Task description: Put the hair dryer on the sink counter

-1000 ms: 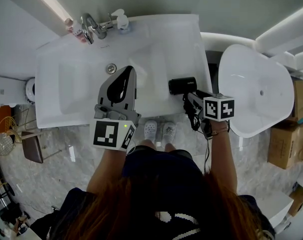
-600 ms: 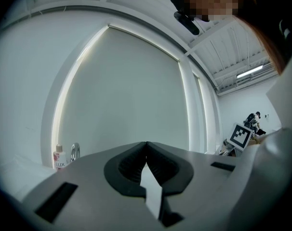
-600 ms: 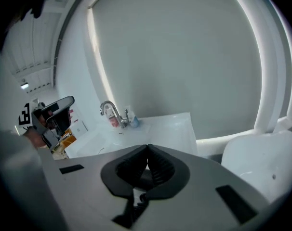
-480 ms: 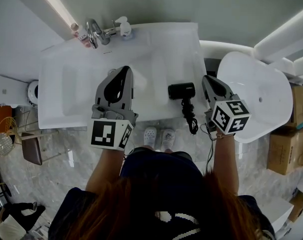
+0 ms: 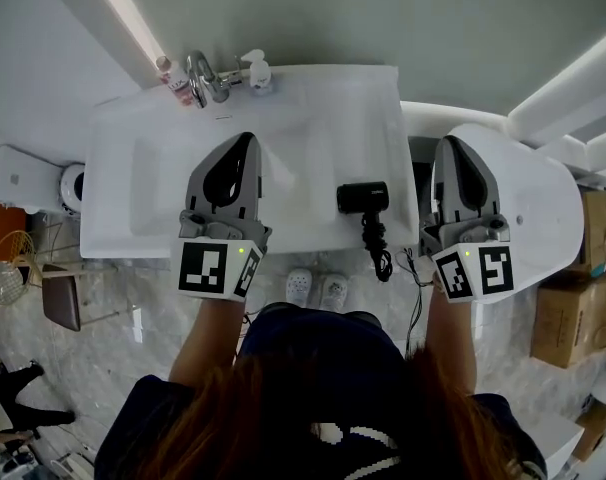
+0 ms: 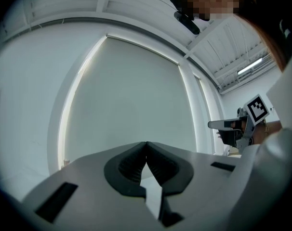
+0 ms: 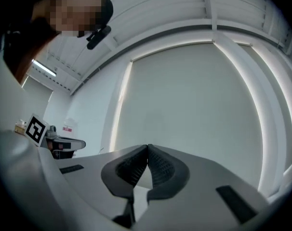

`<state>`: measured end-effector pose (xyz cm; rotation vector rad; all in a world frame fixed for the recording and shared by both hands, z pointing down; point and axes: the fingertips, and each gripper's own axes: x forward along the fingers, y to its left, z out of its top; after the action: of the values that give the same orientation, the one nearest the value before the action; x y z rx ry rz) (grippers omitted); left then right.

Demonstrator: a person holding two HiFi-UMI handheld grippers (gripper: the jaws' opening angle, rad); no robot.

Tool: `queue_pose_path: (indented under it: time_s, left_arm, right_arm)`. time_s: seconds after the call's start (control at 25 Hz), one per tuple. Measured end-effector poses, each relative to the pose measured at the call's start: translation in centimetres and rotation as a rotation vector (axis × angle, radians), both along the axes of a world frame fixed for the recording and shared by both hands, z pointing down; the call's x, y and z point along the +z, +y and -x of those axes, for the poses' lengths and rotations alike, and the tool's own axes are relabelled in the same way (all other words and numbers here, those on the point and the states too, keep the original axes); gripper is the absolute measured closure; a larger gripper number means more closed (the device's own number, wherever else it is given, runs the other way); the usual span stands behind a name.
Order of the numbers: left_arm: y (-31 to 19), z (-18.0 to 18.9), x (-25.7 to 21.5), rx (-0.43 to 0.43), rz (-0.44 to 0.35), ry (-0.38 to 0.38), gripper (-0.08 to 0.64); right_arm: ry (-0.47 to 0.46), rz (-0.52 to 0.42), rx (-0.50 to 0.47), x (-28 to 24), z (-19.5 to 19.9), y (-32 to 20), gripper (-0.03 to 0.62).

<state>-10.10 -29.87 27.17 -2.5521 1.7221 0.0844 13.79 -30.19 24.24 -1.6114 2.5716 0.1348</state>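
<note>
A black hair dryer (image 5: pixel 363 198) lies on the white sink counter (image 5: pixel 313 118) near its right front corner, with its black cord (image 5: pixel 378 243) hanging over the front edge. My left gripper (image 5: pixel 248 140) is raised above the counter left of the dryer, jaws shut and empty. My right gripper (image 5: pixel 449 146) is raised to the right of the dryer, past the counter's edge, also shut on nothing. In the left gripper view (image 6: pixel 146 143) and the right gripper view (image 7: pixel 148 146) the tips meet and point at a pale wall.
A faucet (image 5: pixel 205 76) and a soap pump (image 5: pixel 260 71) stand at the counter's back. A white bathtub (image 5: pixel 543 198) lies right of the counter, and cardboard boxes (image 5: pixel 573 308) sit beyond it. A toilet (image 5: pixel 28 178) is at the left. The person's feet (image 5: pixel 316 290) stand below the counter.
My right gripper let go of the hair dryer, shut empty, and moved right, off the counter toward the tub. The dryer stays lying on the counter. The left gripper barely moved.
</note>
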Motion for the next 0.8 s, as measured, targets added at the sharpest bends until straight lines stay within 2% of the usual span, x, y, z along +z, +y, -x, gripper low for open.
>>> queue_pose_path:
  time_s: [0.2, 0.48, 0.8]
  left_arm:
    - [0.0, 0.2, -0.8, -0.013, -0.012, -0.001, 0.541]
    - [0.1, 0.3, -1.2, -0.027, -0.019, 0.002, 0.541]
    - [0.6, 0.3, -1.3, -0.035, -0.020, 0.007, 0.541]
  right_arm:
    - [-0.020, -0.063, 0.032, -2.6, -0.4, 0.6, 0.577]
    - [-0.047, -0.050, 0.019, -2.8, -0.4, 0.7, 0.577]
    - [-0.010, -0.061, 0.018, -2.8, 0.0, 1.0, 0.577]
